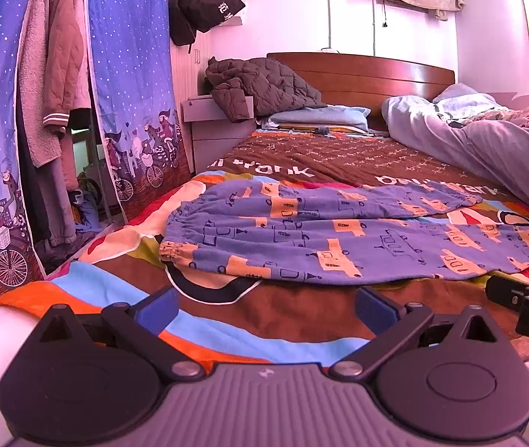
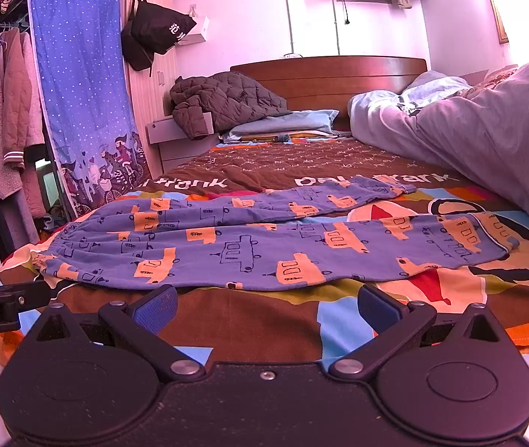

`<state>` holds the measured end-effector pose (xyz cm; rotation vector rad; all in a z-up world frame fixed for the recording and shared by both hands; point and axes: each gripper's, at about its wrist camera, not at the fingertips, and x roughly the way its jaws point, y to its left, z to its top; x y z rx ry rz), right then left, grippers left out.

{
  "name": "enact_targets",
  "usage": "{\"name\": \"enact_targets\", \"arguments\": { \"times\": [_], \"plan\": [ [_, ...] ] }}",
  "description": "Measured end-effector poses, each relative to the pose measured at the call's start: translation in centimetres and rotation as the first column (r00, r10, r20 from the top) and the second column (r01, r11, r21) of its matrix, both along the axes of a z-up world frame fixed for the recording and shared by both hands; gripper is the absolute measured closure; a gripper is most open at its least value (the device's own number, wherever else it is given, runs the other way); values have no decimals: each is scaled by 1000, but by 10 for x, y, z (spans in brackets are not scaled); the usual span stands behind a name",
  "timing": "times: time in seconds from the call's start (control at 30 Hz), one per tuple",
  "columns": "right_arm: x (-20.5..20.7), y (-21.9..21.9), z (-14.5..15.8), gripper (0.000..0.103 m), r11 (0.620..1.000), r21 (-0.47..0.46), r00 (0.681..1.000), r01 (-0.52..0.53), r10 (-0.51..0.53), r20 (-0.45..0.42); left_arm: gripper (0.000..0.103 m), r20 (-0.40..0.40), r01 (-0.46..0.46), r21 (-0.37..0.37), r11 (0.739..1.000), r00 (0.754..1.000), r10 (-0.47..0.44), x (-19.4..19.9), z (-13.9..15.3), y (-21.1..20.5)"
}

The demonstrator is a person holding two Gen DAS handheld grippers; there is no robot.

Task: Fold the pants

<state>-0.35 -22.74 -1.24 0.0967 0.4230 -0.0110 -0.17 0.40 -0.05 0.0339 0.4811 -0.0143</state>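
Both tools are hovering low over the near edge of the bed (image 2: 264,320), the left gripper (image 1: 264,307) and right gripper (image 2: 264,307) spread apart and empty, apparently lining up for a first grasp. Just beyond, the pants (image 2: 249,246) are lying flat, waistband leftward, legs splayed, unfolded. Farther off, the bedspread (image 2: 301,160) is showing "frank".

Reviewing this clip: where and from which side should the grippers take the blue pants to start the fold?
Probably the near leg's long edge: the pants lie flat, waistband left, cuffs right, legs splayed. Left gripper takes the waistband end, right gripper the cuff, both coming low from the near side; both jaws stand open.
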Motion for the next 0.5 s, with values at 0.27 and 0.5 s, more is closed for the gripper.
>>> {"name": "enact_targets", "arguments": {
  "times": [0.27, 0.5],
  "plan": [
    [-2, -17, -2, 1, 999, 36, 1000, -6, 6, -12, 0, -136, -33, -111, 993, 991, 18, 18, -1, 20],
    [5, -29, 6, 1, 995, 94, 999, 30, -26, -47, 0, -140, -74, -132, 989, 989, 55, 30, 4, 27]
  ]
}}
